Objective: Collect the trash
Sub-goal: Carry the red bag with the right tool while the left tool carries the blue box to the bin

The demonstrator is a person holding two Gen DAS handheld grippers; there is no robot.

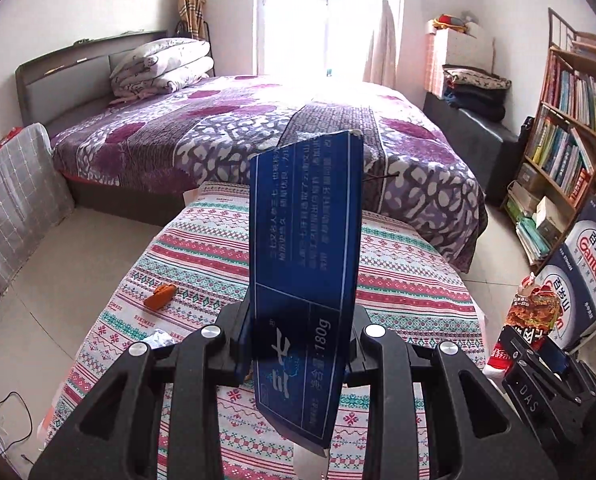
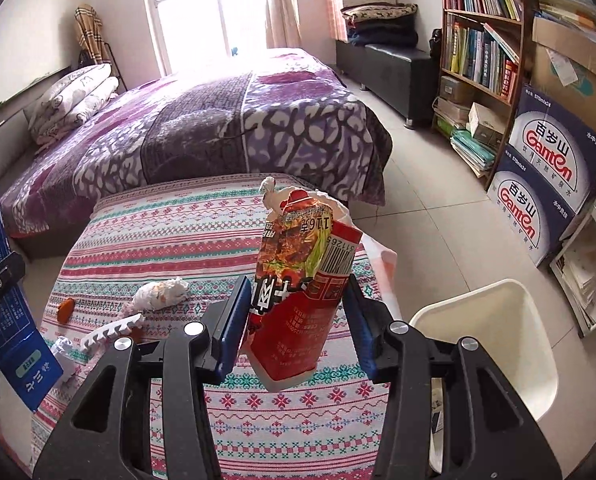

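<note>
Trash held in both grippers, above bench.
Left gripper [image 1: 298, 344] clamps blue box [image 1: 304, 248]; right gripper [image 2: 298, 320] clamps red packet [image 2: 298, 280], apparently for bin [image 2: 498, 320] alongside.

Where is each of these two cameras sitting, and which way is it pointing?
Left wrist view: sits on the left gripper, looks along its fingers over the patterned table toward the bed; its black jaws are clamped on a blue box.
Right wrist view: sits on the right gripper, faces the same way; its jaws hold a red wrapper, white bin at right.
Shared: table, bed, bookshelf, orange scrap, and each view catches the other gripper's load.
</note>
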